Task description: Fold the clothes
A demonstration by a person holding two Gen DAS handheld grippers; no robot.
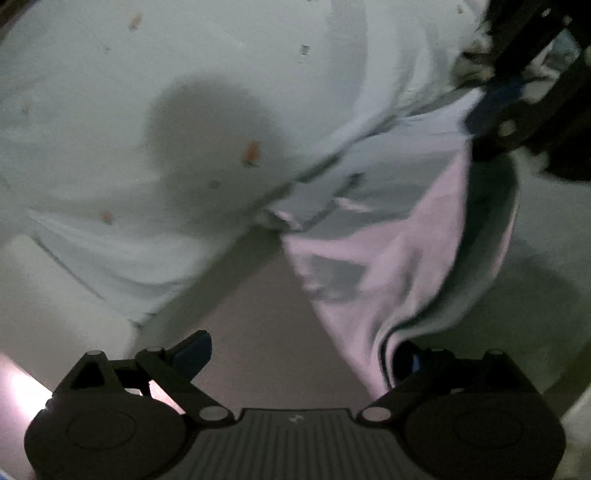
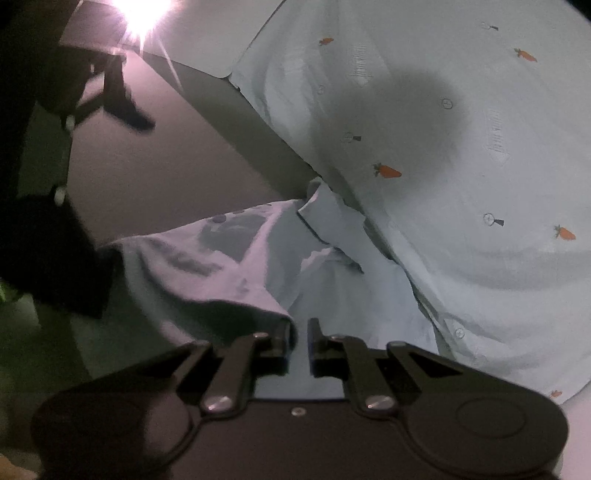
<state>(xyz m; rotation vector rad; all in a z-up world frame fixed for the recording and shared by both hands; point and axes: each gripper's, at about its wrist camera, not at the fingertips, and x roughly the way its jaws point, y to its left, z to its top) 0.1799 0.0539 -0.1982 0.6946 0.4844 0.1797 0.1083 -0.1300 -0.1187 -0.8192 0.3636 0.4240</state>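
A pale blue shirt (image 2: 461, 155) with small orange carrot prints lies spread on a grey table (image 2: 159, 173). It also shows, blurred, in the left wrist view (image 1: 110, 110). One sleeve (image 1: 399, 266) is lifted and stretched between the grippers. My left gripper (image 1: 303, 354) has its jaws wide apart, with the sleeve edge draped beside its right finger (image 1: 406, 360). My right gripper (image 2: 297, 339) has its jaws nearly together on a fold of the sleeve (image 2: 207, 280). The other gripper shows dark at the top right of the left wrist view (image 1: 524, 122).
A bright light glare (image 2: 144, 11) sits at the table's far edge. The other gripper and arm (image 2: 48, 236) fill the left side of the right wrist view. Bare table (image 1: 258, 317) lies between shirt body and sleeve.
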